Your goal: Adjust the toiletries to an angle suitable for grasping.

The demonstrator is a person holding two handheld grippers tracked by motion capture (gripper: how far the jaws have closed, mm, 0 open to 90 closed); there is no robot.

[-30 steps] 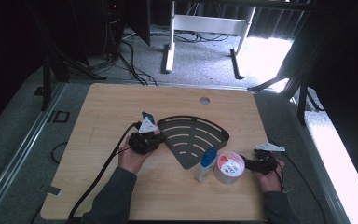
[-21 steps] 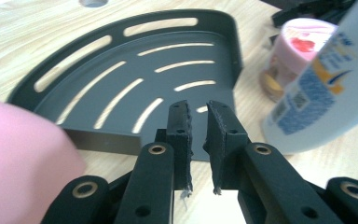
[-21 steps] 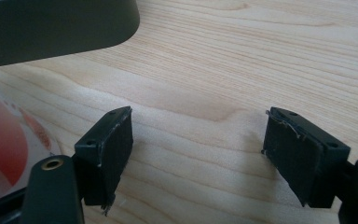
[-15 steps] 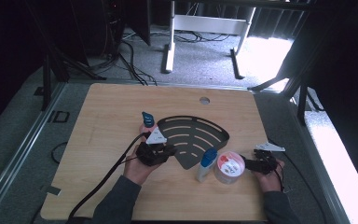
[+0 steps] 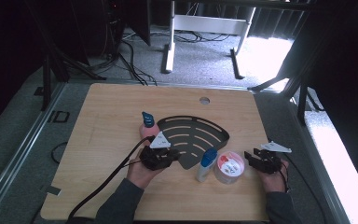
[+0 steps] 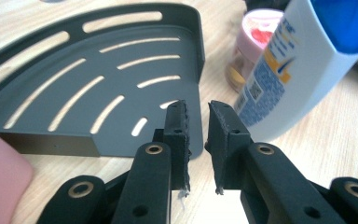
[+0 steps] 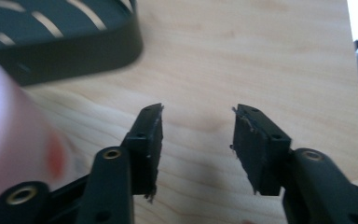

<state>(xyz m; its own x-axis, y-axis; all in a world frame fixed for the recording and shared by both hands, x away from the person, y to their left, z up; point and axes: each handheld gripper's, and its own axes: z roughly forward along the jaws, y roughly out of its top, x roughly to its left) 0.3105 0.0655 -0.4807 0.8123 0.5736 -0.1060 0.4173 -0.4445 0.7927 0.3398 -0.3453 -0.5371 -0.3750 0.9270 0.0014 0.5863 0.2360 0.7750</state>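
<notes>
A black fan-shaped slotted tray (image 5: 200, 119) lies mid-table. My left gripper (image 5: 175, 156) sits at its near left corner. Its jaws (image 6: 198, 116) have just been opening and stand a narrow gap apart, with nothing between them; the tray (image 6: 74, 70) edge lies just beyond. A pink bottle with a blue cap (image 5: 148, 126) stands behind that hand. A white bottle with a blue cap (image 5: 206, 163) lies beside a pink jar (image 5: 228, 167). My right gripper (image 5: 248, 157), just right of the jar, has just been closing; its jaws (image 7: 198, 123) stand open over bare wood.
The wooden table (image 5: 112, 116) has a round cable hole (image 5: 204, 100) near its far edge. Black cables trail from both grippers toward the front. In the right gripper view the jar (image 7: 9, 116) is a pink blur at the left, with the tray rim (image 7: 74, 46) beyond.
My left gripper let go of the pink bottle, which now stands alone, and moved right and nearer to the tray's corner. The right hand has stayed beside the jar.
</notes>
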